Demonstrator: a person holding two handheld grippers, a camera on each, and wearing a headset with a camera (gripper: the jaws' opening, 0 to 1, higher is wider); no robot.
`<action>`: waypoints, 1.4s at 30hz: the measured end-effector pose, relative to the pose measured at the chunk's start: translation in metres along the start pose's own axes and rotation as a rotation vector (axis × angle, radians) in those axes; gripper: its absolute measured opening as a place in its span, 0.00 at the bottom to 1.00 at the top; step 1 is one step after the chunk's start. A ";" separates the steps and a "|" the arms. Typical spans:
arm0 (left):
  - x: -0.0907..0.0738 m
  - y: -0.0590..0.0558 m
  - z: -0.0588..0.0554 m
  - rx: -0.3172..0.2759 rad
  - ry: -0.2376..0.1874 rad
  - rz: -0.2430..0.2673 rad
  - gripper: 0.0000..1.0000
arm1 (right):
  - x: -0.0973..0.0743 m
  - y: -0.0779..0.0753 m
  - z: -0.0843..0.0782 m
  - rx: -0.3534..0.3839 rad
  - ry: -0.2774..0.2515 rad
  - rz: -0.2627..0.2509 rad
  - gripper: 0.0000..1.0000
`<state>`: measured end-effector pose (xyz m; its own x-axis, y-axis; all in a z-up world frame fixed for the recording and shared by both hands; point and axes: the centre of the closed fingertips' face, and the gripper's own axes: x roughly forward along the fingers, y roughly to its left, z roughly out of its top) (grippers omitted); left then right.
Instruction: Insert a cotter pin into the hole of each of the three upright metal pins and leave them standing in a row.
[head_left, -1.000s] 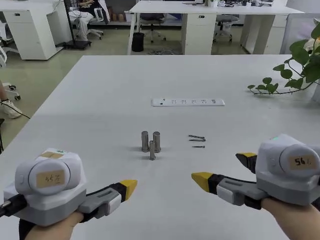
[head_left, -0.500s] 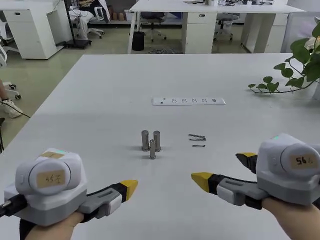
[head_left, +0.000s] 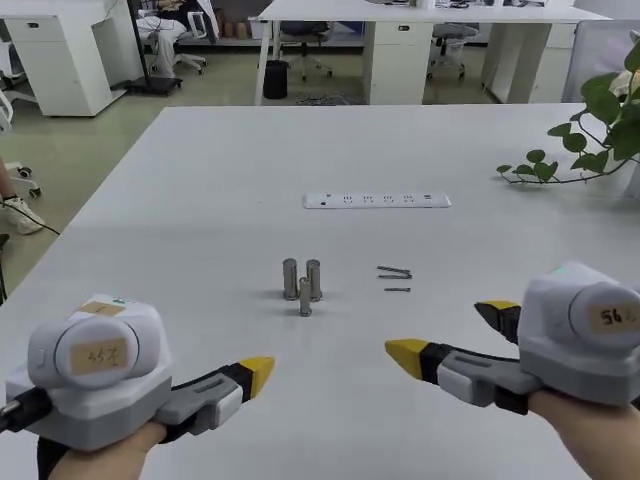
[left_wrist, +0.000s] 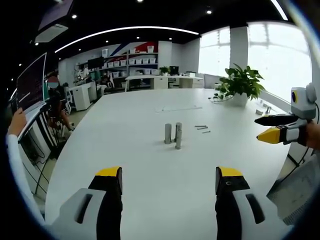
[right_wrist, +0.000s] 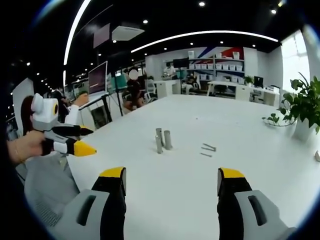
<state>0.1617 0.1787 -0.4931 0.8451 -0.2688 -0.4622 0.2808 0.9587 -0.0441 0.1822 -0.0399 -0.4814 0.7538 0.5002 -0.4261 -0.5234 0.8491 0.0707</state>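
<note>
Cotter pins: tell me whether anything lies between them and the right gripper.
Nothing visible does. Bare table separates the open right gripper from the cotter pins; in the head view the three metal pins stand left of them, off that line.

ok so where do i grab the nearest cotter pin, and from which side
Probably from above, jaws across its shaft near one end. The nearest cotter pin lies flat on the table, apart from the other two, so a top-down pinch fits best. Its head end is too small to tell.
</note>
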 end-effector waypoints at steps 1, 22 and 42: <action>0.000 0.000 0.000 -0.001 -0.001 0.000 0.74 | 0.000 0.000 0.001 0.013 -0.008 0.005 0.72; 0.006 0.001 -0.002 0.001 0.008 -0.001 0.74 | 0.004 -0.004 -0.004 0.003 0.013 0.006 0.72; 0.034 0.002 0.002 0.035 -0.006 -0.041 0.65 | 0.015 -0.002 -0.009 -0.007 0.038 0.036 0.70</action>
<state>0.1917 0.1716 -0.5075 0.8353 -0.3083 -0.4553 0.3310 0.9431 -0.0313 0.1910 -0.0357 -0.4965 0.7190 0.5233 -0.4574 -0.5526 0.8296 0.0804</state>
